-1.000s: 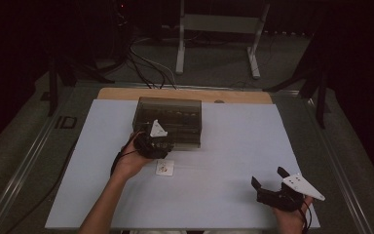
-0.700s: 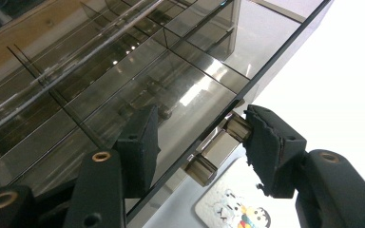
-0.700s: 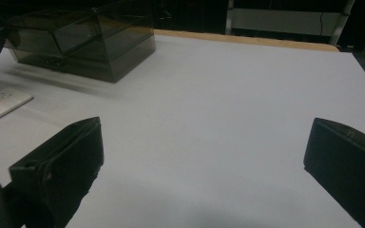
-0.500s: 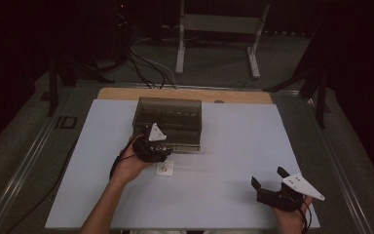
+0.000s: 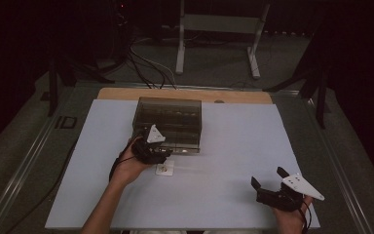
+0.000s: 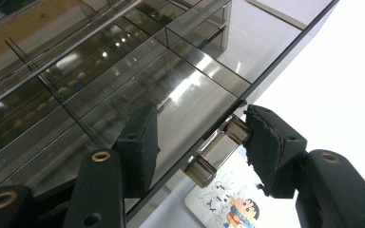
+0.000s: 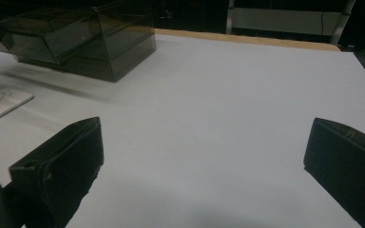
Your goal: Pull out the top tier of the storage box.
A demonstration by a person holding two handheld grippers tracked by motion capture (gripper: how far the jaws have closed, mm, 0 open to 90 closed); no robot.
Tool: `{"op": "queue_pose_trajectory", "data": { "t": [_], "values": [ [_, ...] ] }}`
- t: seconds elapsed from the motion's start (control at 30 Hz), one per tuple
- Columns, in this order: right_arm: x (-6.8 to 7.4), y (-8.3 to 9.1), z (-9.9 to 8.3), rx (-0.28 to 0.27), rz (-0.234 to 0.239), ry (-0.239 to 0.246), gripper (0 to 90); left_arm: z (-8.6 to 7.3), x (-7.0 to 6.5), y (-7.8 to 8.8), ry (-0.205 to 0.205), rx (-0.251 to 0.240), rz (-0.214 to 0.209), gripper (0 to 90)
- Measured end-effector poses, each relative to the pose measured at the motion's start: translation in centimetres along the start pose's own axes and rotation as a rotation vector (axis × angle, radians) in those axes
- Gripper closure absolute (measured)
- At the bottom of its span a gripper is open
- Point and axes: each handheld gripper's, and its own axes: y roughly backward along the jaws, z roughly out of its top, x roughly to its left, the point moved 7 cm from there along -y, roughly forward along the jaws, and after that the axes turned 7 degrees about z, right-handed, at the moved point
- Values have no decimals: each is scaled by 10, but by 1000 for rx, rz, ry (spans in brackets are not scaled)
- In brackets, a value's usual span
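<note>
A smoked see-through compartment box stands at the middle back of the white sheet. My left gripper is at its near front edge. In the left gripper view one pad lies on the lid and the other presses the metal latch, so the jaws are shut on the lid's front edge. From the right gripper view the lid looks raised a little at that side. A small cartoon card lies flat just in front of the box. My right gripper stands open near the sheet's front right, with nothing between its jaws.
The white sheet covers a table with a wooden strip at its far edge. Beyond it are cables and a metal stand on a dark floor. Metal rails run along both table sides.
My left gripper has crept slightly toward the near side at the box's front edge. The right gripper has stayed still.
</note>
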Motion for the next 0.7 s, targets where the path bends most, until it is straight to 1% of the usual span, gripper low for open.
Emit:
{"op": "queue_pose_trajectory", "data": {
  "t": [0.33, 0.47, 0.7],
  "values": [
    [0, 0, 0, 1, 1, 1, 0, -1, 0, 0, 21, -10, -6, 477],
    [0, 0, 0, 2, 1, 1, 0, -1, -1, 1, 23, -12, -14, 484],
    [0, 0, 0, 1, 1, 1, 0, -1, -2, 1, 23, -14, -14, 487]
  ]
}}
